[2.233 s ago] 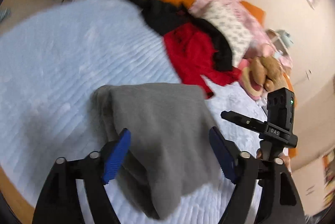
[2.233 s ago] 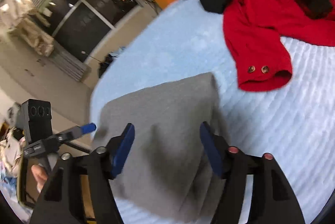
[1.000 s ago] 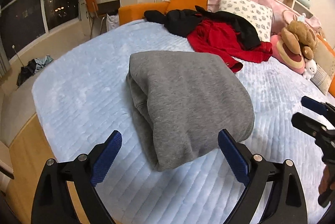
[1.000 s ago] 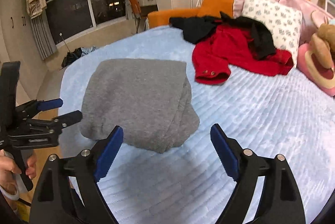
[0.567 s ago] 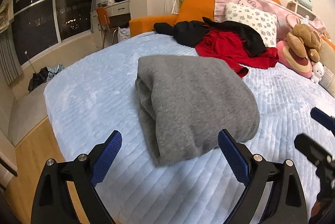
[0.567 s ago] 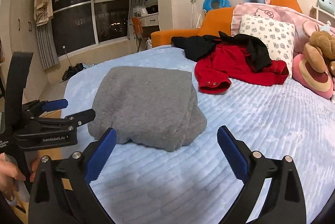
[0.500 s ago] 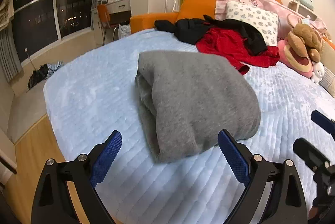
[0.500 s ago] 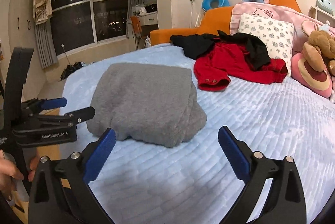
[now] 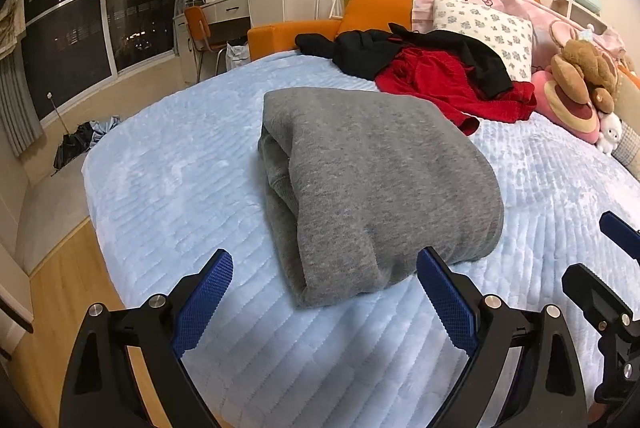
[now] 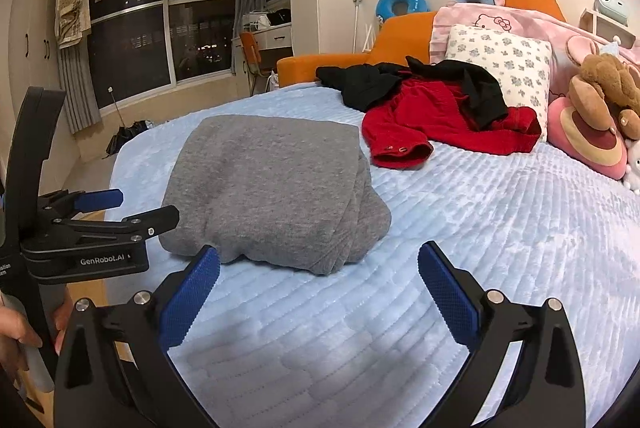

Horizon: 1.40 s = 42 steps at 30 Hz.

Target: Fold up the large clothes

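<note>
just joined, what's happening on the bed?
A person is folding clothes on a light blue bed with two hand-held grippers. The grey sweatshirt lies folded into a thick bundle near the bed's foot. The left hand-held gripper and right hand-held gripper are both open and empty, clear of the bundle. A red garment and a black garment lie unfolded near the pillows.

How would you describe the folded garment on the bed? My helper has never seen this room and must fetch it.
On the light blue bed cover, look toward the window-side edge, away from the pillows. The folded grey sweatshirt lies there alone as a thick, neat bundle. The red garment and black garment behind it are unfolded and heaped together.
</note>
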Motion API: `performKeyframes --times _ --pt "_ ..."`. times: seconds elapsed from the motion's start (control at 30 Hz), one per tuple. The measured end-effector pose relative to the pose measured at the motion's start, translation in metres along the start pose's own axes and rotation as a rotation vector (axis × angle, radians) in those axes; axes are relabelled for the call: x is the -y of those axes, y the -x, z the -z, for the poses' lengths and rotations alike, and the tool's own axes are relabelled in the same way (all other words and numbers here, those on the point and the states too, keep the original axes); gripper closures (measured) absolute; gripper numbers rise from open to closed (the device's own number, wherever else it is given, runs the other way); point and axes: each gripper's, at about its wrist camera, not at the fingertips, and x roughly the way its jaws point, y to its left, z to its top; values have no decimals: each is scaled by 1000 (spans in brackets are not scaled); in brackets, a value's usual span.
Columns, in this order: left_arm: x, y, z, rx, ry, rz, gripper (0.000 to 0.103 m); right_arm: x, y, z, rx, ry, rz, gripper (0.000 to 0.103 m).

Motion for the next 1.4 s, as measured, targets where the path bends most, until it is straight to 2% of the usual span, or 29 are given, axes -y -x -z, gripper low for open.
performKeyframes --times 0.33,1.4 --pt "7 1 -5 22 -32 -14 9 9 -5 -1 10 -44 7 5" --pt "19 7 1 38 -54 -48 9 14 -7 -1 13 -45 14 5"
